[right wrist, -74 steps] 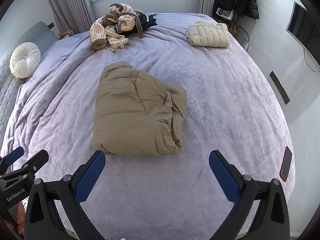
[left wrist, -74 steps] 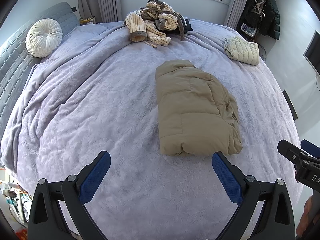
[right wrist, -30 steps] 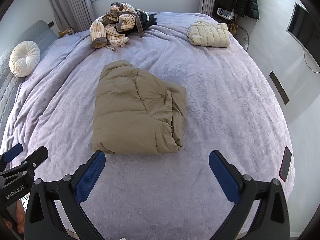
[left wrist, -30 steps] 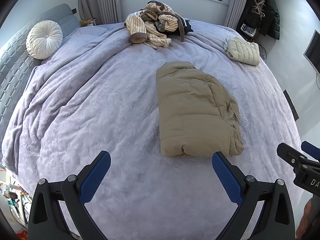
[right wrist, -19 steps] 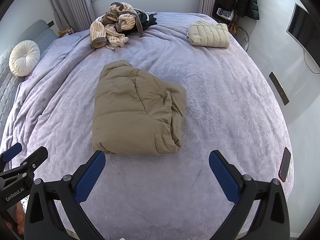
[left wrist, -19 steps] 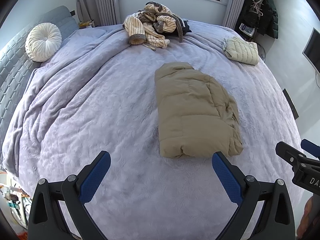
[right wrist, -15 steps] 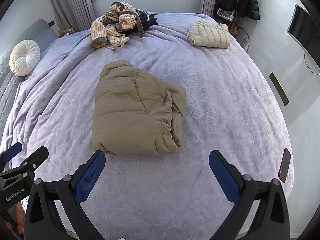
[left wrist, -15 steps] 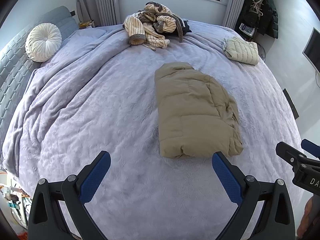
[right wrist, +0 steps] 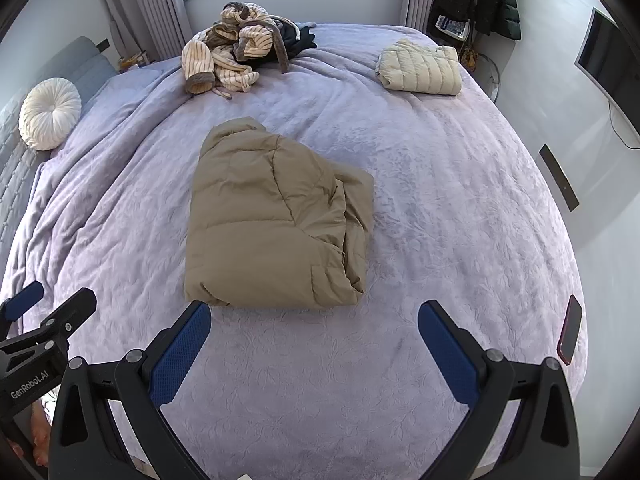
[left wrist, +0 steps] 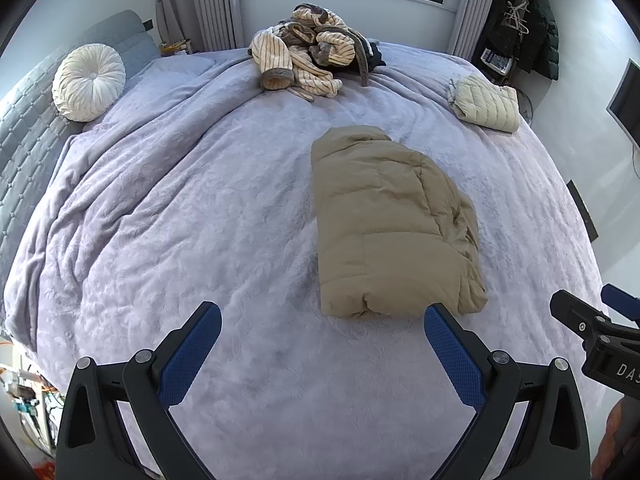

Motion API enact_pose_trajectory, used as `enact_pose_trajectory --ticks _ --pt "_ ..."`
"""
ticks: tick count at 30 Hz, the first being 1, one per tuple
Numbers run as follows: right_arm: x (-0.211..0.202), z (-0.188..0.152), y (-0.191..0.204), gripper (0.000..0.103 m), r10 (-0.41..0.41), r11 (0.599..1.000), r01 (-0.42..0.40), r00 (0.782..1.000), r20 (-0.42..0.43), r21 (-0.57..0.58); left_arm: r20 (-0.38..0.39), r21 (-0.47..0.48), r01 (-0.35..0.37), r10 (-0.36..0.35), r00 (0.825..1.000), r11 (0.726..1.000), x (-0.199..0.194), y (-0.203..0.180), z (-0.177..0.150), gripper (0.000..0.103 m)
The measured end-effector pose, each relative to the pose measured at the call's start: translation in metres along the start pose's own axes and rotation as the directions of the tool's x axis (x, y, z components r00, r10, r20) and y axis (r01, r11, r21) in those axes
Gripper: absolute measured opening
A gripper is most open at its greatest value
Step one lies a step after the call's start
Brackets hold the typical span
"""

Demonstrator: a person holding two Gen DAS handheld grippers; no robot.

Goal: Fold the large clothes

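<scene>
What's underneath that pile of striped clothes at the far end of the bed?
The striped pile lies on the purple blanket. Dark clothing pokes out from under its right side. How far that runs underneath, or whether anything else is there, is covered.

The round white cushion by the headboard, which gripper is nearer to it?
Left. The left gripper is open on the round white cushion's side; the right gripper, also open, is farther away.

A lavender bedspread (right wrist: 440,208) is spread over the bed. A round pleated white cushion (left wrist: 89,82) is propped against the grey quilted headboard (left wrist: 24,136) at ten o'clock. A wall-mounted television (right wrist: 610,58) is seen at two o'clock. A red phone (right wrist: 569,330) is laid at the bedspread's edge at four o'clock.
</scene>
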State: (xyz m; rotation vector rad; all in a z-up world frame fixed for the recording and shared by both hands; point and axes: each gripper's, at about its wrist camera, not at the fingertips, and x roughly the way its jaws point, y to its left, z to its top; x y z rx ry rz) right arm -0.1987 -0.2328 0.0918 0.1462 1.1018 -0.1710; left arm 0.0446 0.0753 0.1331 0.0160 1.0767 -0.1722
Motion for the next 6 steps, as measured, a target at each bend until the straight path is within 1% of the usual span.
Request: enact_pose_trajectory --ticks 6 --pt "0.0007 0.0009 -0.0001 0.103 0.001 1.0 -0.001 1.0 0.0 0.0 -0.003 0.019 0.009 -0.009 1.0 1.0 0.0023 0.0027 0.0011 0.102"
